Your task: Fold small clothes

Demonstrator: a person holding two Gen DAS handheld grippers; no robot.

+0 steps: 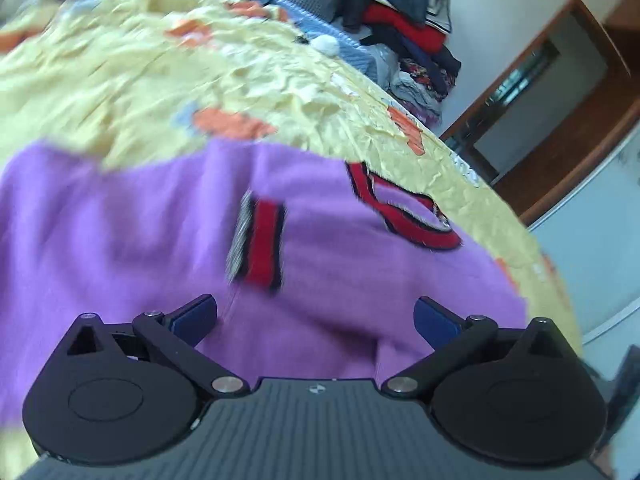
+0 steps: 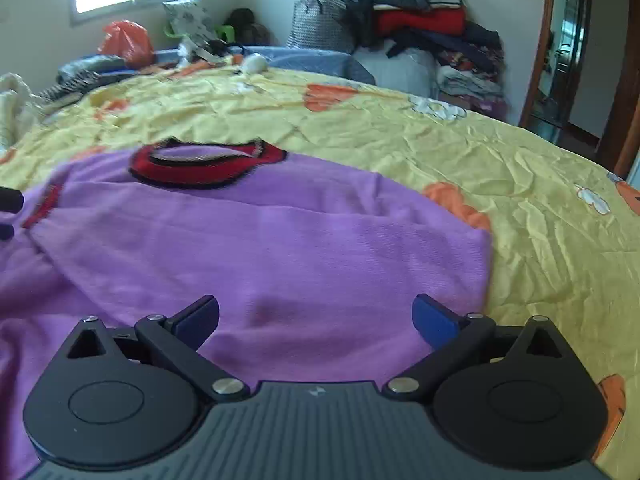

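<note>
A small purple knitted sweater (image 2: 260, 240) with a red and black collar (image 2: 204, 162) lies on the yellow bedsheet (image 2: 460, 168). It also shows in the left wrist view (image 1: 160, 240), where a sleeve with a red and black cuff (image 1: 262, 248) is folded over the body and the collar (image 1: 412, 212) lies to the right. My left gripper (image 1: 316, 318) is open and empty, just above the sweater's near part. My right gripper (image 2: 316, 318) is open and empty over the sweater's lower right part. The left view is blurred.
A tall pile of clothes (image 2: 420, 12) stands at the far side of the bed by the wall. A grey bag (image 2: 320, 20), an orange plastic bag (image 2: 128, 42) and loose items lie at the far edge. A wooden doorway (image 2: 560, 48) is at right.
</note>
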